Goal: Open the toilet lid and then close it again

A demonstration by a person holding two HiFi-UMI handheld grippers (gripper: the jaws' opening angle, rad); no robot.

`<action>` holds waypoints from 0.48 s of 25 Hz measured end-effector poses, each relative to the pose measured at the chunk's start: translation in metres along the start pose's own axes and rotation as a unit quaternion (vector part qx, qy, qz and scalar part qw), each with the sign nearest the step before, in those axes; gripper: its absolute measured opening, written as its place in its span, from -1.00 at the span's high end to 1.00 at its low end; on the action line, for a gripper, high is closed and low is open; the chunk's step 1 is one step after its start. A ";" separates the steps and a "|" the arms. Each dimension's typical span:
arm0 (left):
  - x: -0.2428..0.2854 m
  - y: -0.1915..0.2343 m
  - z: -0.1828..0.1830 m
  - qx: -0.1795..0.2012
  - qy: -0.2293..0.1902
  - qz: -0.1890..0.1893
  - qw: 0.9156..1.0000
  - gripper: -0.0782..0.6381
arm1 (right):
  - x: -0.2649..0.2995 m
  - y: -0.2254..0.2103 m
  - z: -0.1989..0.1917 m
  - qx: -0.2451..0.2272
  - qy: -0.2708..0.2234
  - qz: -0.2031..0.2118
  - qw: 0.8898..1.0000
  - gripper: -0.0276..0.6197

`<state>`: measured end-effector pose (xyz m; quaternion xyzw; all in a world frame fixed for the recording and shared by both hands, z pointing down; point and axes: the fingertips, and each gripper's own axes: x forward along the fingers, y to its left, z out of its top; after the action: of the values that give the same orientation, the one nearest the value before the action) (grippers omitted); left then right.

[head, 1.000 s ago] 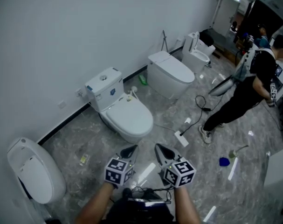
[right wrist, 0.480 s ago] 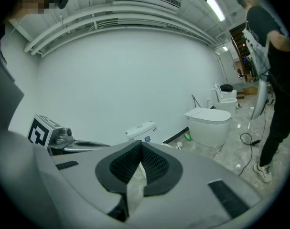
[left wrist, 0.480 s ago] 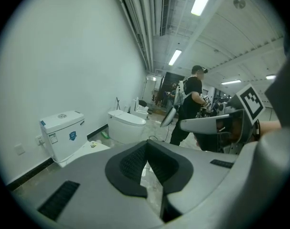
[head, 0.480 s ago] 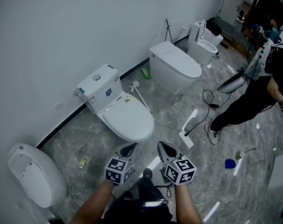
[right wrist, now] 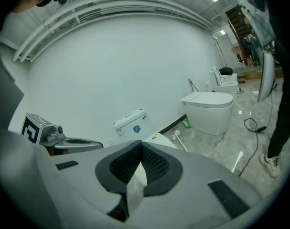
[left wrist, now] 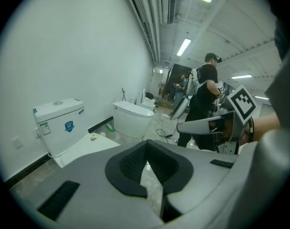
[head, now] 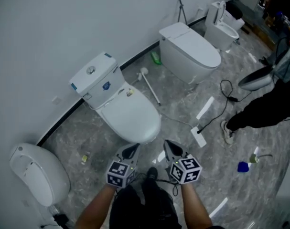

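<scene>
Two tools sat low in the centre of the head view, the left hand-held gripper (head: pixel 131 151) and the right hand-held gripper (head: pixel 172 148). Each had its jaws pressed together with nothing between them, as both gripper views showed. Just above them in the frame lay the glossy white oval plastic toilet lid (head: pixel 129 116). It was down flat over the bowl, with its hinge end against the white boxy ceramic cistern (head: pixel 93 76) by the wall. Its rounded front edge was nearest the grippers but not touching them. A white long-handled toilet brush (head: pixel 150 86) lay on the grey marbled floor (head: pixel 183 111) to the right of the lid. The lid looked stiff, fairly light and smooth enough to slip from a loose pinch. The best hold seemed to be the front lip, farthest from the hinge, where the least effort would swing it up. Shut jaws would probably have to part first to pinch that lip, or hook under it. Lowering would call for a guided descent, since a dropped lid could slam.
</scene>
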<state>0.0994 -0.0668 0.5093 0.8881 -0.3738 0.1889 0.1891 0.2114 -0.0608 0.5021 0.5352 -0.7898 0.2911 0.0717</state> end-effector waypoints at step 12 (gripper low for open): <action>0.093 0.051 -0.095 -0.016 0.051 0.017 0.998 0.76 | 0.102 -0.079 -0.104 0.060 0.055 -0.011 0.997 0.88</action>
<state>0.1034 -0.1096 0.6451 0.8678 -0.3814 0.2316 0.2187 0.2179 -0.1076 0.6612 0.5307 -0.7598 0.3655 0.0860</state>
